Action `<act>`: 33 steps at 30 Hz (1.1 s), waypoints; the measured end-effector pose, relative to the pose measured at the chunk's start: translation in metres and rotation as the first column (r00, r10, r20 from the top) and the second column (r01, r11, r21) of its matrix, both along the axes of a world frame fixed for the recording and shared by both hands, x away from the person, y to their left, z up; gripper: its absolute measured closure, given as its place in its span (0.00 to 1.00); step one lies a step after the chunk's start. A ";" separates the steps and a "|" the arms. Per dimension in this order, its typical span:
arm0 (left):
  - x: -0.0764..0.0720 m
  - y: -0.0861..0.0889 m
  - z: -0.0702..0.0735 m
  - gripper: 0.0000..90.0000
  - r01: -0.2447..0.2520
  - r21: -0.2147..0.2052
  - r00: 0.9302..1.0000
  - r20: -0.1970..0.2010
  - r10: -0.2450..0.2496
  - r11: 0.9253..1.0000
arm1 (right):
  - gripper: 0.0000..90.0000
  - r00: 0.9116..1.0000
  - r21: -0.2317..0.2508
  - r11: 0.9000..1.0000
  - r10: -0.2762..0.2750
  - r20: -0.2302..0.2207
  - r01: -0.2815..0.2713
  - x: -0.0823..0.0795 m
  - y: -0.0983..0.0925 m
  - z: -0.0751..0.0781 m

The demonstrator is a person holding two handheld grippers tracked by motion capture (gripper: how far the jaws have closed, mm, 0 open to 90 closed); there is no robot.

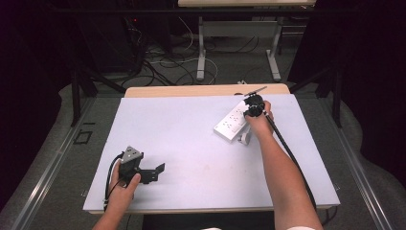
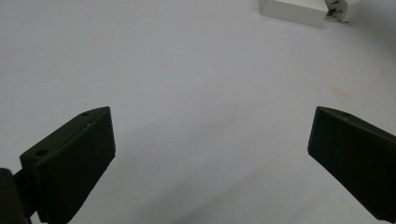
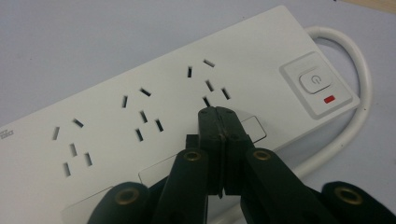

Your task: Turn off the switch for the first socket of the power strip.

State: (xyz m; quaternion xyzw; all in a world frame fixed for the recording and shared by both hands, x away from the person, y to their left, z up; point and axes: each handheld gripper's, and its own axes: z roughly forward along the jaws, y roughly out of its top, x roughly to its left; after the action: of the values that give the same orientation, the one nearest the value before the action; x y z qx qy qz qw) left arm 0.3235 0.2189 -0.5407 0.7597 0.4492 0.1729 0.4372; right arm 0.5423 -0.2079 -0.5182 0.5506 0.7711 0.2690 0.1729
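The surface (image 1: 191,143) is the largest thing here, a pale sheet laid over a wooden top whose far edge shows as a tan strip in the high view, and it carries everything the person works with. Next in size is the white power strip (image 1: 233,122), lying flat and slanted on the far right part of the surface, with one end toward the middle and the other toward the far right corner; in the right gripper view the power strip (image 3: 154,107) shows three groups of socket slots in a row and its thick white cable (image 3: 355,88) curving round the end. At that same end sits the power switch (image 3: 317,81), a raised square button with a small red mark below it. The right hand-held gripper (image 1: 253,106) is held over the far end of the strip by the person's right hand, and in its own view the right hand-held gripper (image 3: 219,114) has its two black jaws pressed together with nothing between them, the tips just beside the socket group nearest the switch; whether they touch the strip cannot be told. The left hand-held gripper (image 1: 155,171) rests near the front left of the surface, well apart from the strip, its jaws spread wide and empty over bare surface
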 end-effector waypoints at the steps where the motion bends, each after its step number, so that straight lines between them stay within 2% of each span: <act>1: 0.000 0.000 0.000 0.01 0.000 0.000 1.000 0.000 0.000 1.000 | 1.00 1.000 -0.005 1.000 0.000 0.003 0.000 0.000 0.000 0.000; 13: 0.000 0.000 0.000 0.01 0.001 0.001 1.000 -0.001 -0.001 1.000 | 0.99 1.000 -0.008 1.000 0.006 -0.002 -0.006 0.000 -0.002 0.000; 17: 0.000 0.000 0.000 0.01 -0.001 0.001 1.000 0.000 0.001 1.000 | 0.99 1.000 -0.011 1.000 -0.008 0.007 0.008 0.000 -0.001 -0.001; 21: -0.001 -0.001 0.000 0.01 -0.006 -0.007 1.000 -0.004 0.005 1.000 | 0.99 1.000 0.004 1.000 -0.002 0.007 0.002 -0.001 -0.002 -0.001; 26: -0.001 -0.001 0.000 0.01 -0.003 -0.007 1.000 -0.003 0.003 1.000 | 0.99 1.000 0.001 1.000 0.000 0.012 0.000 0.000 -0.002 -0.002; 28: -0.001 -0.001 0.000 0.01 -0.004 -0.007 1.000 -0.004 0.004 1.000 | 1.00 1.000 0.005 1.000 0.000 0.006 0.000 -0.001 -0.003 -0.002; 29: -0.001 -0.001 0.000 0.01 -0.004 -0.007 1.000 -0.004 0.004 1.000 | 1.00 1.000 -0.001 1.000 0.006 -0.011 -0.006 0.000 -0.002 -0.003; 33: -0.001 -0.001 0.000 0.01 -0.004 -0.007 1.000 -0.005 0.004 1.000 | 1.00 1.000 0.014 1.000 -0.004 -0.001 0.004 -0.001 -0.002 -0.004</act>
State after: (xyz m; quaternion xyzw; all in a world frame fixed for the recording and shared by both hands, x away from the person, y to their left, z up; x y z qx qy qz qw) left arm 0.3226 0.2183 -0.5412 0.7577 0.4523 0.1706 0.4384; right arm 0.5417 -0.2098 -0.5219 0.5534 0.7681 0.2740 0.1693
